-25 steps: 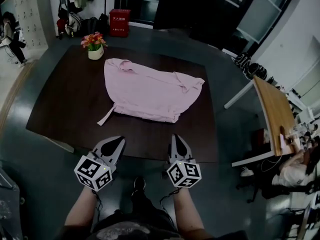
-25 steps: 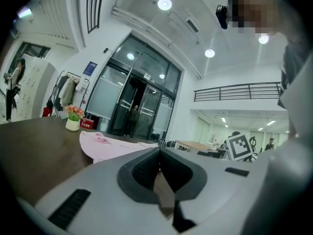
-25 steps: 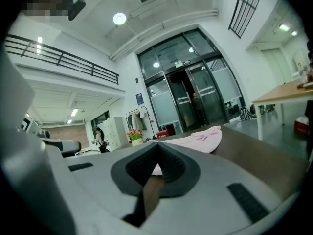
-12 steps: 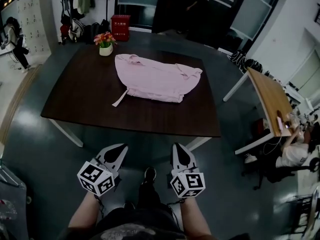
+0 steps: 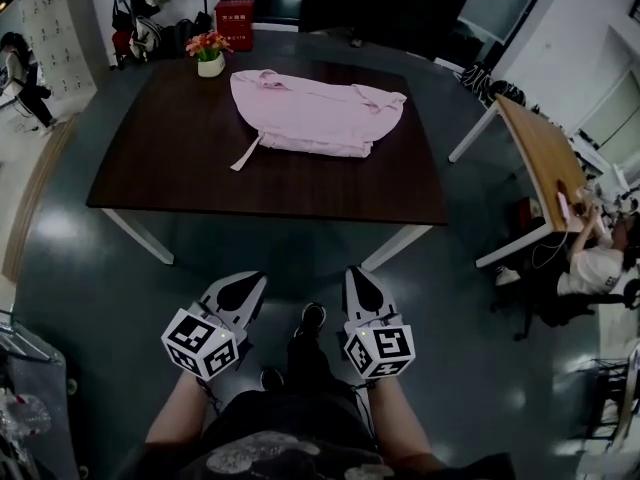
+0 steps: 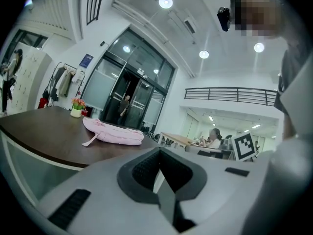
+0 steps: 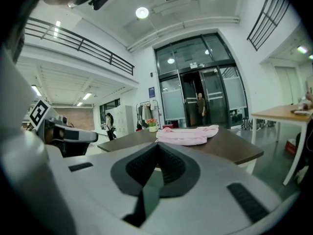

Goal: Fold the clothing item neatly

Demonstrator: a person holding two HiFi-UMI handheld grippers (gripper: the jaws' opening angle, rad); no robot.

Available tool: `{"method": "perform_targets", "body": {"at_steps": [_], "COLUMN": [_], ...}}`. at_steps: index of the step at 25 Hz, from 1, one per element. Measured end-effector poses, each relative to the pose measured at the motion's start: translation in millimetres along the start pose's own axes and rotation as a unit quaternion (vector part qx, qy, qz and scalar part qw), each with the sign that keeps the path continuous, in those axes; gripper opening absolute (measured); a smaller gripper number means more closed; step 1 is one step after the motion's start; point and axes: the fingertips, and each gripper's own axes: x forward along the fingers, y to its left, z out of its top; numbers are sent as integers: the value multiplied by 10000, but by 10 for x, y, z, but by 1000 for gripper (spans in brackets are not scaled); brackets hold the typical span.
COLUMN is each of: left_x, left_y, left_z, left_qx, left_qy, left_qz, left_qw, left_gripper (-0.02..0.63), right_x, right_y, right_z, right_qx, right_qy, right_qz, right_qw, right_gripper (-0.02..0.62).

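A pink garment (image 5: 315,113) lies folded on the dark brown table (image 5: 200,183), toward its far side, with a pink strap trailing off its left edge. It also shows as a low pink bundle in the left gripper view (image 6: 113,133) and in the right gripper view (image 7: 186,134). Both grippers hang well short of the table, over the floor in front of the person's legs. My left gripper (image 5: 250,282) is shut and holds nothing. My right gripper (image 5: 356,274) is shut and holds nothing too.
A small pot of flowers (image 5: 209,54) stands at the table's far left corner. A wooden desk (image 5: 541,163) with a seated person (image 5: 597,268) is at the right. A red box (image 5: 233,16) and coat racks are at the back, and another person stands at far left.
The table and garment have drawn farther away and up in the head view, as the person stepped back. Both grippers stay shut, low over the floor.
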Motion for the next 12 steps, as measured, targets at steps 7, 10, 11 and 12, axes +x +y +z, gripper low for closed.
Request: {"method": "perform_targets", "body": {"at_steps": [7,10,11,12], "left_x": [-149,-188,-211,-235], "left_y": [5,-5,-18,-32], "left_z": [-76,-78,-74,-72], "left_qx": [-114,-134,-138,-143], "left_qy": [24,-4,-10,-11], "left_qz": [26,32,29,26], "left_qw": [9999,9999,9999,9999], "left_gripper": [11,11,11,11], "right_x": [-101,-130,-148,-169], "right_y": [107,99,104,111], "right_z": [-59,-64,-64,-65], "right_qx": [-46,-62,-67,-70], "right_qy": [80,95,105,116], "right_qz": [0,-30,-41,-52], "right_qw": [10000,9999,9999,9999], "right_gripper": [-8,-8,-6,-8]}}
